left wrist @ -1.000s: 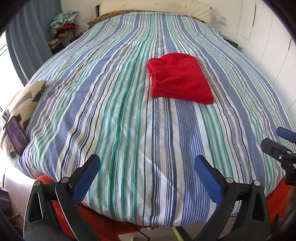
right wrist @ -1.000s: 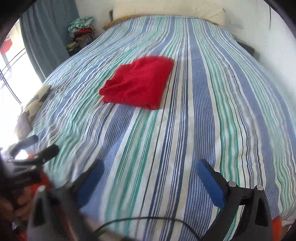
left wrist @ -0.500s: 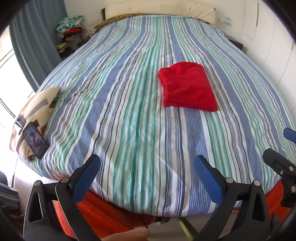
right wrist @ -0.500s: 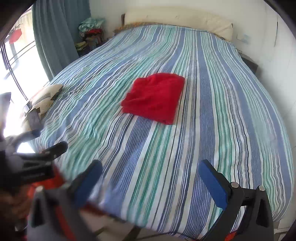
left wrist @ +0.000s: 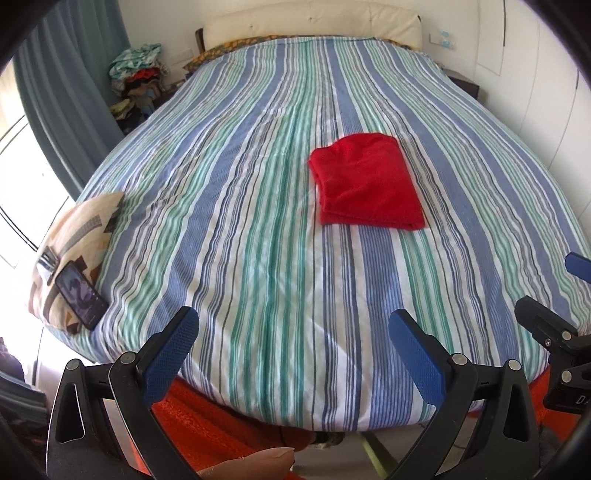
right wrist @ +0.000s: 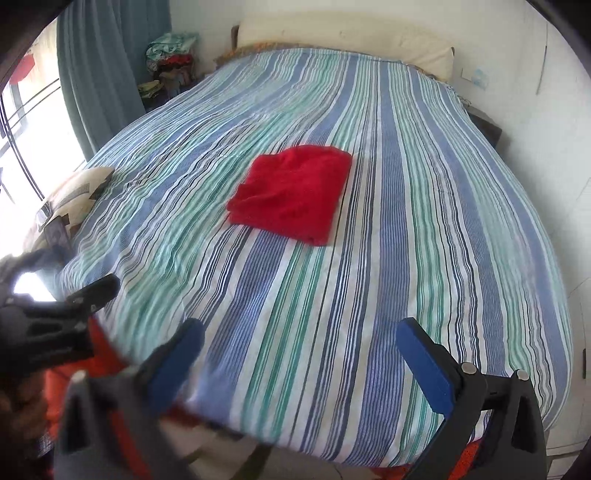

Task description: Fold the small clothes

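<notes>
left tool (left wrist: 291, 345): fingers apart, empty | right tool (right wrist: 301, 349): fingers apart, empty | red garment (left wrist: 367, 181): folded flat mid-bed on striped bedspread (left wrist: 236, 206), well apart from both | advice: judged done; keep tools clear, don't snag layers.

The near half of the striped bedspread (left wrist: 258, 229) lies bare from its foot edge up to the folded red cloth (left wrist: 367, 181), the only thing lying out in the middle. Wide strips of cover run past the cloth on both sides, and the stretch up to the cream headboard (left wrist: 314, 18) carries nothing. At the left edge a patterned cushion (left wrist: 77, 236) with a phone (left wrist: 79, 291) on it takes up that corner. Both grippers hang off the foot of the bed, jaws spread, the left gripper (left wrist: 293, 339) well apart from the right gripper (right wrist: 301, 347).
</notes>
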`<state>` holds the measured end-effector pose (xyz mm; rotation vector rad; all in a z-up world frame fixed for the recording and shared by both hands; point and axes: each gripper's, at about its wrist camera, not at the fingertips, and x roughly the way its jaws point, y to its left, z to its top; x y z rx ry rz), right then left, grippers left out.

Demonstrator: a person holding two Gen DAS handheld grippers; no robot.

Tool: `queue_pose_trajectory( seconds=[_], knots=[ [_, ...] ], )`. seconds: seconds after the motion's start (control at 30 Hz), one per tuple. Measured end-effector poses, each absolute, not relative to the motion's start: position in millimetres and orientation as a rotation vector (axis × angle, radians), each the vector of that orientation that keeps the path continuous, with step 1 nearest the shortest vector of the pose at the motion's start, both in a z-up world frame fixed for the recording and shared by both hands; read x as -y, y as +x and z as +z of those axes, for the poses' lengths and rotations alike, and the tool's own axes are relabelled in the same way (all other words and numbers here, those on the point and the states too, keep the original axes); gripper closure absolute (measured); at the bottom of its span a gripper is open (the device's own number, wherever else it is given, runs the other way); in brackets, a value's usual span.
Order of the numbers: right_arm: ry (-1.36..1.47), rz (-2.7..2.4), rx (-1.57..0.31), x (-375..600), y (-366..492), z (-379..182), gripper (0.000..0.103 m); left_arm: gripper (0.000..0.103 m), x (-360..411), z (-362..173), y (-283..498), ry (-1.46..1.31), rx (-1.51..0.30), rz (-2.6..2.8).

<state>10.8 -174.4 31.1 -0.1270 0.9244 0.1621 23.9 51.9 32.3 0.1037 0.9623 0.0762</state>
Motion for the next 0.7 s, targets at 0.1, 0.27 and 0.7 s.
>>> queue_pose_trajectory(
  seconds=[0.1,0.27,0.7],
  knots=[
    [-0.136,0.158,-0.905,172.3,9.8,38.9,0.001,0.000,-50.1,34.6,25.1,0.105,-0.959,0.093],
    [-0.158,0.155,-0.891,169.0,6.4,49.6,0.001,0.000,-49.5,36.2,23.7,0.111,-0.964,0.100],
    [-0.145,0.164,-0.913,166.3,8.9,48.5,0.001,0.000,-49.5,39.5,24.8,0.097,-0.980,0.085]
  ],
)
